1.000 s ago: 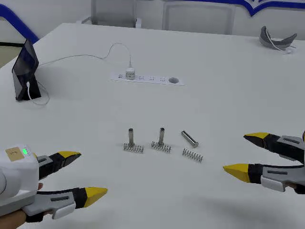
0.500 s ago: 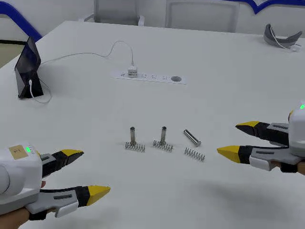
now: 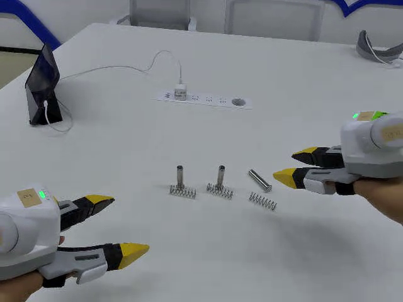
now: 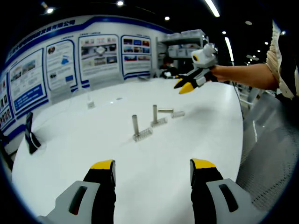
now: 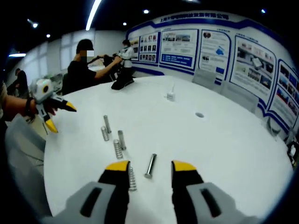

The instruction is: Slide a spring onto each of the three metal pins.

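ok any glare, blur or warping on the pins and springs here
Head view: soft even light, no glare, faint shadows; pins and springs sharp. Left gripper view: fisheye bends the table edge, pins small. Right gripper view: same bending, ceiling strip light blown out, lying pin crisp.
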Demonstrator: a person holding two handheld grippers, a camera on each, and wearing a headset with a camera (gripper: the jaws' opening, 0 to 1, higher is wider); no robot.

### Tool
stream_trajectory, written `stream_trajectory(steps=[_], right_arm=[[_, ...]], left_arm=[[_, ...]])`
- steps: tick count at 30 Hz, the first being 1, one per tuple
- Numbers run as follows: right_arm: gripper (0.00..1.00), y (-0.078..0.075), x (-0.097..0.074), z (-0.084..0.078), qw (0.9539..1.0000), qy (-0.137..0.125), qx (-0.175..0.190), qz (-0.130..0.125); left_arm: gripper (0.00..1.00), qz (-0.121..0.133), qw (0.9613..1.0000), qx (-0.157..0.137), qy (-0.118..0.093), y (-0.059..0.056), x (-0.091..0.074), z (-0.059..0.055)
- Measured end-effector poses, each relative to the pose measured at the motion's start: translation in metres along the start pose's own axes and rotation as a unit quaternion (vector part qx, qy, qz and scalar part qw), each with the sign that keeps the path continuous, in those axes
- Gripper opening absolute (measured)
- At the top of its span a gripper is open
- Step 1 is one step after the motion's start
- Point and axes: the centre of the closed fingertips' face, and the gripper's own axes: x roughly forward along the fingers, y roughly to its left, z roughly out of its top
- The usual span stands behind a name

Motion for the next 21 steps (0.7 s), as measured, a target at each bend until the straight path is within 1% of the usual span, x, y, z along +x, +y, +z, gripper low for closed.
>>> stream_trajectory(steps=[2,4,7,10,14,16,21], right_arm=[[0.32,0.0,0.006,0.0,1.0,0.007,0.004,0.001],[0.31,0.0,0.017,-0.001,0.9998,0.019,0.008,0.003],[0.29,0.001,0.027,-0.001,0.9996,0.027,0.006,0.006],[0.27,0.0,0.039,-0.004,0.999,0.044,0.012,0.005],[0.26,-0.003,0.05,-0.009,0.9982,0.053,0.028,-0.001],[0.25,-0.003,0.055,-0.014,0.9972,0.063,0.04,0.001],[0.22,-0.002,0.065,-0.021,0.9958,0.081,0.042,0.001]], left_arm=[[0.65,0.0,1.0,0.0,0.001,0.0,0.0,-0.001],[0.65,-0.002,1.0,0.0,0.002,-0.001,0.001,-0.001],[0.65,-0.003,1.0,0.0,0.003,-0.001,0.002,-0.001],[0.65,-0.003,1.0,-0.001,0.004,0.0,0.003,-0.002],[0.65,-0.003,1.0,-0.003,0.004,0.0,0.004,-0.003],[0.65,-0.004,1.0,-0.004,0.005,-0.001,0.004,-0.004],[0.65,-0.004,0.9999,-0.007,0.008,-0.002,0.006,-0.007]])
